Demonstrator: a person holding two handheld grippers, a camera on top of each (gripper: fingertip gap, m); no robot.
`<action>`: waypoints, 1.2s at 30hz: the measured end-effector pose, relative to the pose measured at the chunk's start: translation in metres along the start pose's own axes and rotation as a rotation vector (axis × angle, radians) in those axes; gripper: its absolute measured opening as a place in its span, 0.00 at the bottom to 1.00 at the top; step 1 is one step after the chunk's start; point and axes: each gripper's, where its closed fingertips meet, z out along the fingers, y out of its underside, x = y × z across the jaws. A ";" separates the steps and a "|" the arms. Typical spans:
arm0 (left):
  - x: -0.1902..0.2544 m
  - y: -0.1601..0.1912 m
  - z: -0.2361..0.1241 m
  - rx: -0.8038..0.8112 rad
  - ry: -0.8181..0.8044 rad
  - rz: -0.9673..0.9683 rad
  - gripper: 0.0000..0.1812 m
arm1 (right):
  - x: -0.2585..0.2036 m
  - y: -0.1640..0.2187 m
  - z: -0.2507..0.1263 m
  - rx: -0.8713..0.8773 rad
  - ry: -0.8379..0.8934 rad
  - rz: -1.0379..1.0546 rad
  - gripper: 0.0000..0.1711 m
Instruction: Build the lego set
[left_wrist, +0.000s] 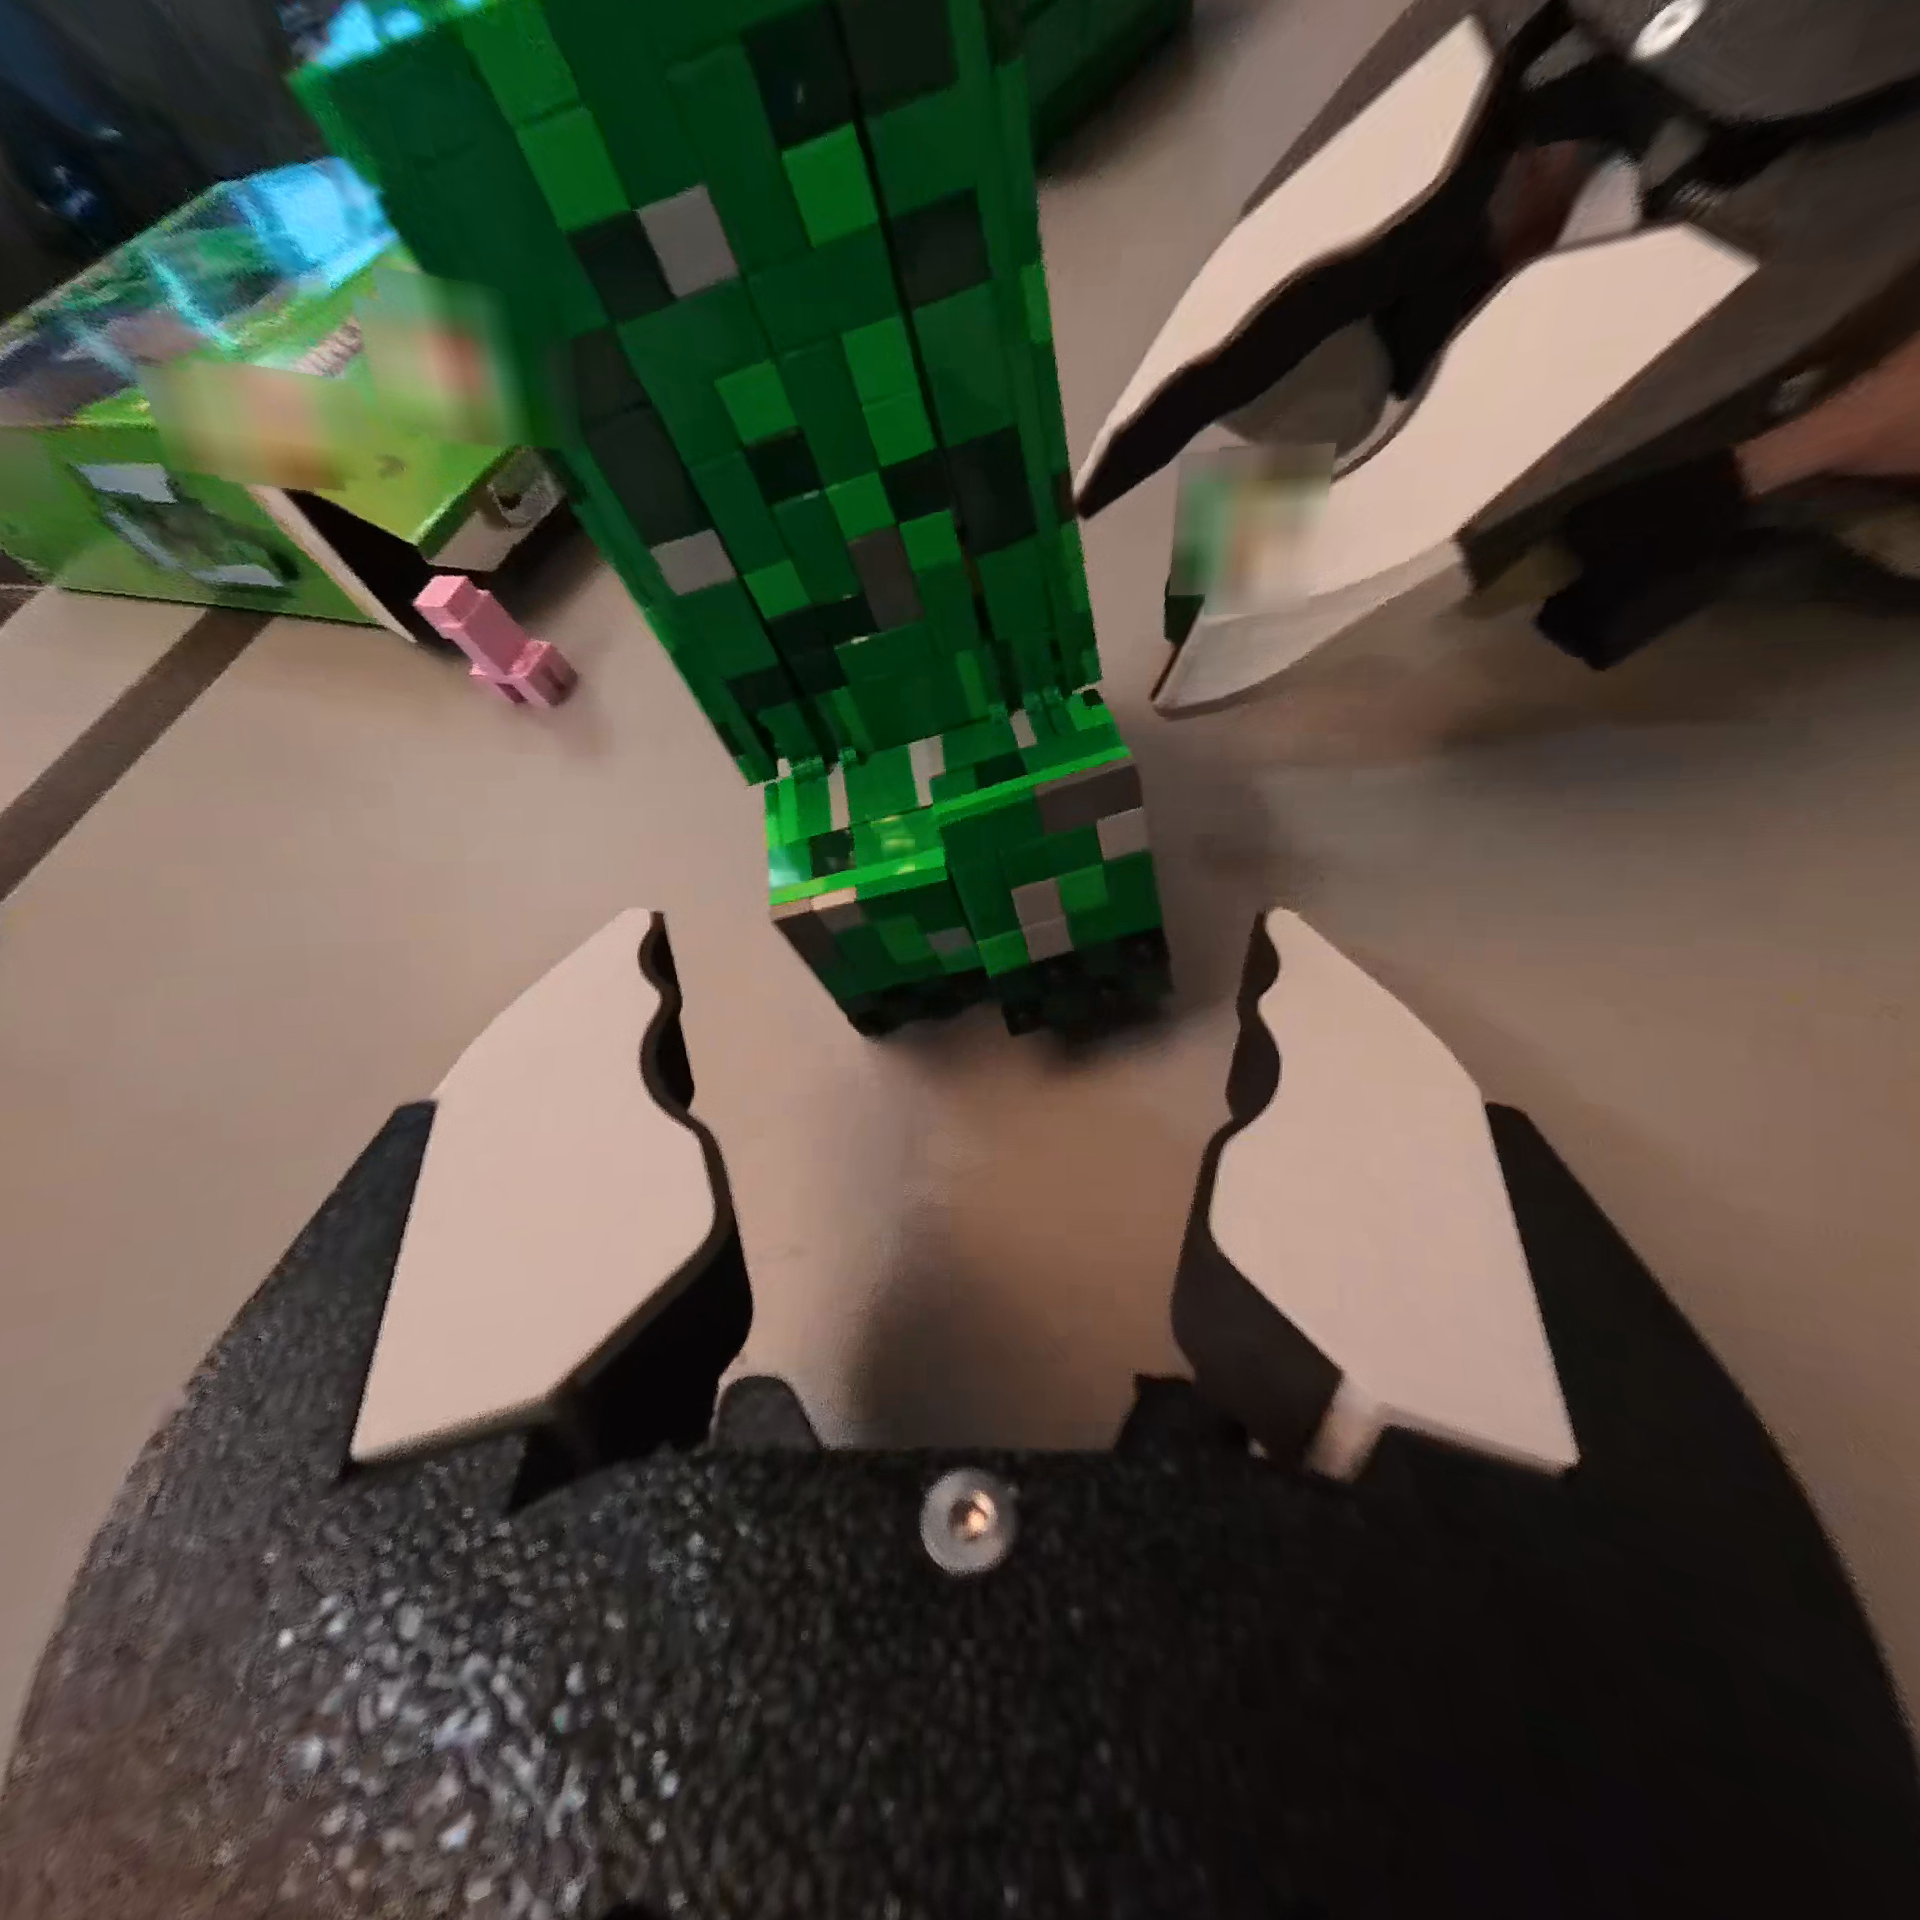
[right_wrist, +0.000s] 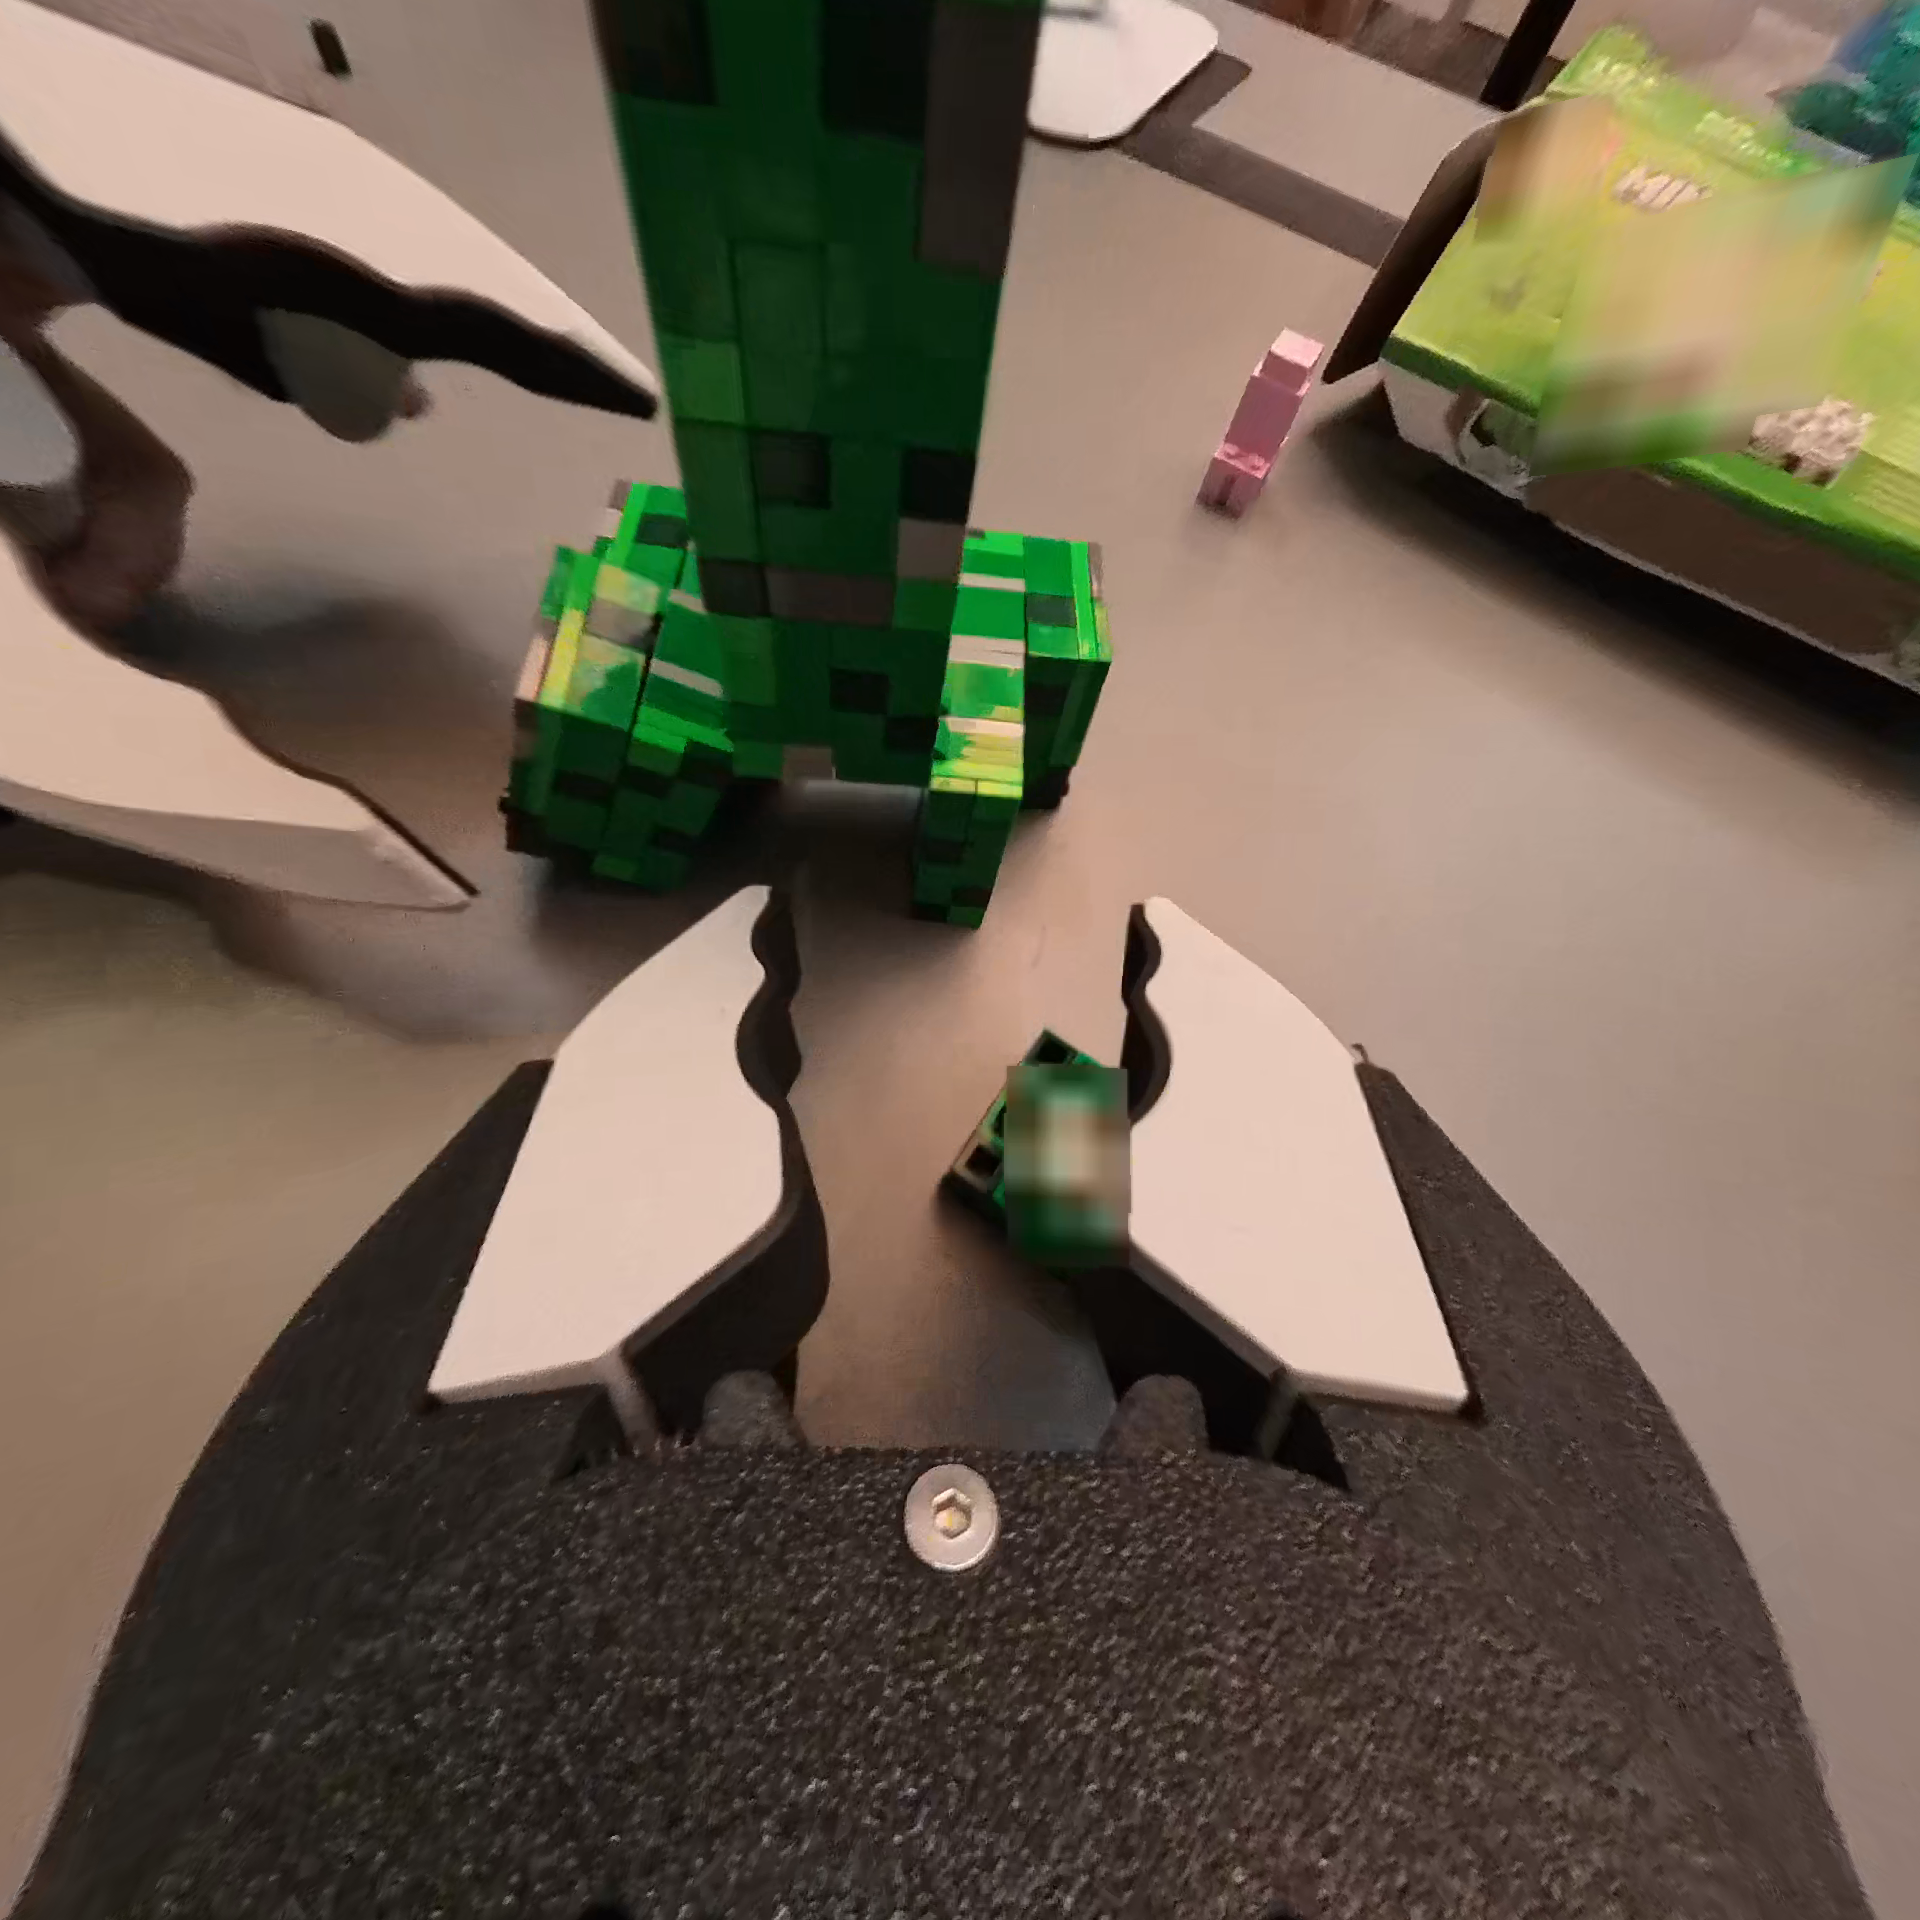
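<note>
Green pixel-check lego figure (left_wrist: 831, 468), pink piece (left_wrist: 499, 644)
Figure: light/dark green, grey, black squares; box (right_wrist: 1683, 343) green; table (left_wrist: 260, 935) beige-grey.

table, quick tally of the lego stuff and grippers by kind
green block figure: 1
pink block figure: 1
small green piece: 1
green box: 1
hand-held gripper, left and right: 2
total: 6
</note>
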 end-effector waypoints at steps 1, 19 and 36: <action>-0.001 -0.001 -0.003 0.011 -0.008 -0.017 0.56 | 0.000 0.001 0.004 -0.021 -0.019 0.007 0.34; -0.008 -0.002 0.026 -0.060 -0.054 -0.044 0.51 | 0.004 0.001 0.031 -0.107 0.045 -0.263 0.15; -0.006 -0.004 0.022 -0.034 -0.036 -0.005 0.45 | 0.025 -0.018 0.013 -0.124 0.468 -1.185 0.14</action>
